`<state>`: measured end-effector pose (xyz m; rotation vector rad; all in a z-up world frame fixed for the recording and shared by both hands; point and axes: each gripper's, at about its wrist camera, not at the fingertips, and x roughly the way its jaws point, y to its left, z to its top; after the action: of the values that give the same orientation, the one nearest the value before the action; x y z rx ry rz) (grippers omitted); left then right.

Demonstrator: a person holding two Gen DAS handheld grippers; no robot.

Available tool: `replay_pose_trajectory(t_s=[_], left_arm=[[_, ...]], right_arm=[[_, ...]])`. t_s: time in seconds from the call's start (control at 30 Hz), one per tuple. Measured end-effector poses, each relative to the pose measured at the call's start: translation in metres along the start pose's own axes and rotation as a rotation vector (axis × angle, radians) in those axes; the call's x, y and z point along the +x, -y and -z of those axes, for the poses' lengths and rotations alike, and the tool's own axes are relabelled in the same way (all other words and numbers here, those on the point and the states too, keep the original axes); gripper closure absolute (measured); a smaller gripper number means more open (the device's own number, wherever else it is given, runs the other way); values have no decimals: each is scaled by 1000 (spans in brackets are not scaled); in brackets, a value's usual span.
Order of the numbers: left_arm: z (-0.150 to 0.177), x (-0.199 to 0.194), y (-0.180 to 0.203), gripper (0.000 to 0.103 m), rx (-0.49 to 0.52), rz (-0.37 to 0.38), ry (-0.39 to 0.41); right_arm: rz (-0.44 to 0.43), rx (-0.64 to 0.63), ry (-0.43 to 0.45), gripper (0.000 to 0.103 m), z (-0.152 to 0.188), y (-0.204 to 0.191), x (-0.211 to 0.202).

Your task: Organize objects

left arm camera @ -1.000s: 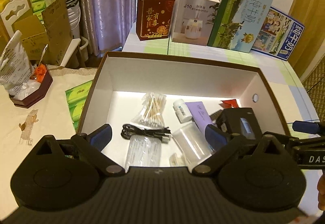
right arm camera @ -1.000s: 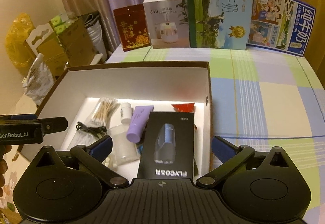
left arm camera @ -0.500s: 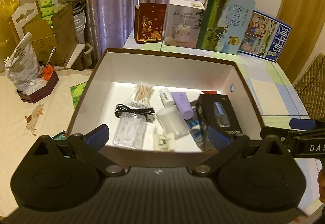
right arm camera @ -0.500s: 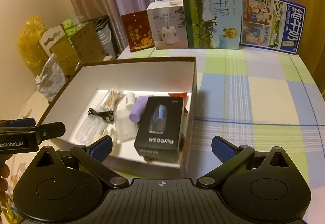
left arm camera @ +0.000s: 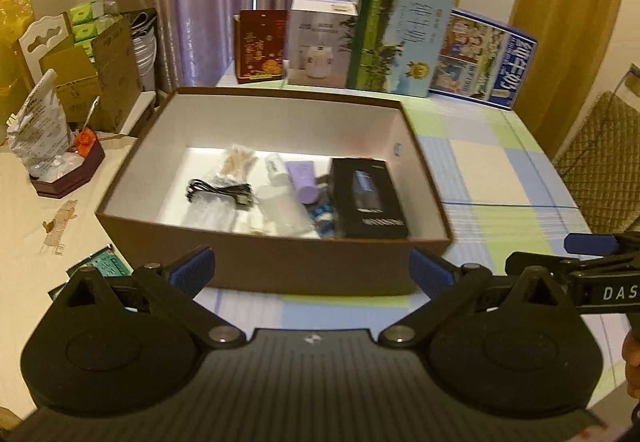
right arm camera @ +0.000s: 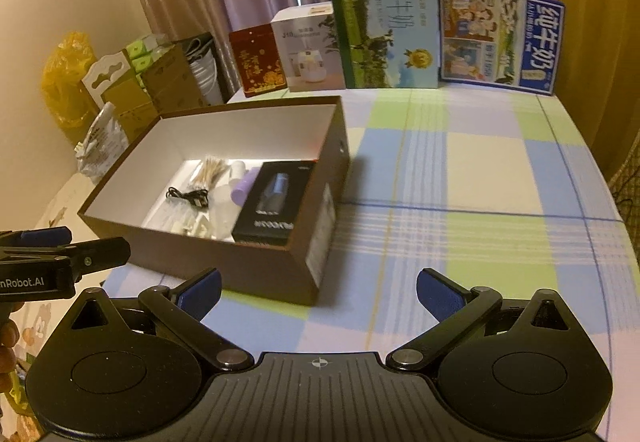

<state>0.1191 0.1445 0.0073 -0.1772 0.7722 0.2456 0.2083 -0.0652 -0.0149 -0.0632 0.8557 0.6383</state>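
A brown open box (left arm camera: 276, 266) (right arm camera: 224, 266) with a white inside stands on the checked tablecloth. Inside lie a black product box (left arm camera: 368, 197) (right arm camera: 276, 201), a purple tube (left arm camera: 304, 181) (right arm camera: 244, 187), a black cable (left arm camera: 220, 191) (right arm camera: 188, 197), cotton swabs (left arm camera: 238, 163) (right arm camera: 208, 171) and clear plastic containers (left arm camera: 280, 209). My left gripper (left arm camera: 312, 274) is open and empty, in front of the box's near wall. My right gripper (right arm camera: 318, 292) is open and empty too, near the box's front right corner, over the cloth.
Several cartons (left arm camera: 396, 37) (right arm camera: 384, 29) stand in a row along the table's far edge. A side table at the left holds a small dark tray (left arm camera: 68, 177) with bags. Cardboard boxes (left arm camera: 96, 69) are stacked behind it. A chair (left arm camera: 600, 161) stands at the right.
Both grippers have pulled back from above the box toward the near side. The box and its contents now look smaller and farther away. Nothing in the box has shifted.
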Motion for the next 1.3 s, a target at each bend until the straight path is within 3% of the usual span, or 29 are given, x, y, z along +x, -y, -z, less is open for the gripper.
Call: replay_pose_trajectory(t_s=[0.63,1.3], left_arm=[[52,-49,94,2,52,77,-12],[85,-73,141,2,94,123,-30]], right_arm=[[75,40,27,2,64,64,-94],[122,82,42,2,106,96,-146]])
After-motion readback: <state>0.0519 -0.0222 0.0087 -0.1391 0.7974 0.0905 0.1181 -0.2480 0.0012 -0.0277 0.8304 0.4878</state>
